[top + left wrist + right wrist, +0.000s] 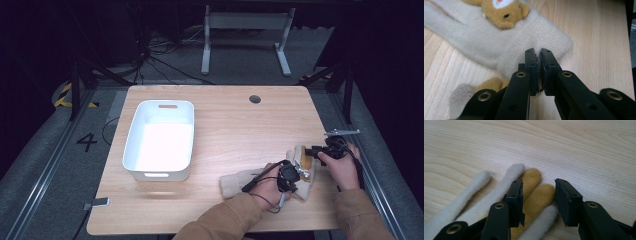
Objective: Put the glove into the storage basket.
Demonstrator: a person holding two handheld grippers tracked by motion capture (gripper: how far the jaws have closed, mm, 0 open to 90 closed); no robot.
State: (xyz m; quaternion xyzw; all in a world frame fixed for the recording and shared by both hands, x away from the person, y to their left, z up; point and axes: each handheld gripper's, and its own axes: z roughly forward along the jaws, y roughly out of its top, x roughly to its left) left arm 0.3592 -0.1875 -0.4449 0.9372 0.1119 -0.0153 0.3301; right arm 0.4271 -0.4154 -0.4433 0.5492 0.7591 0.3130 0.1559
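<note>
The glove [499,42] was fuzzy cream knit cloth with mustard plush patches; beside it, the table [225,115] showed smooth matt wood grain, the bin [134,135] glossy white plastic.

Tan jacket sleeves [235,215], black hand-held gripper [538,55] jaws — brass-ringed screw holes, black trailing cables [260,176], grey three-cornered plate [341,132]

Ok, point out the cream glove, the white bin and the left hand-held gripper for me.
cream glove [486,42], left gripper view, on its palm.
white bin [131,137], high view, on its left wall.
left hand-held gripper [539,56], left gripper view, between its shut tips pinching the glove's edge.
</note>
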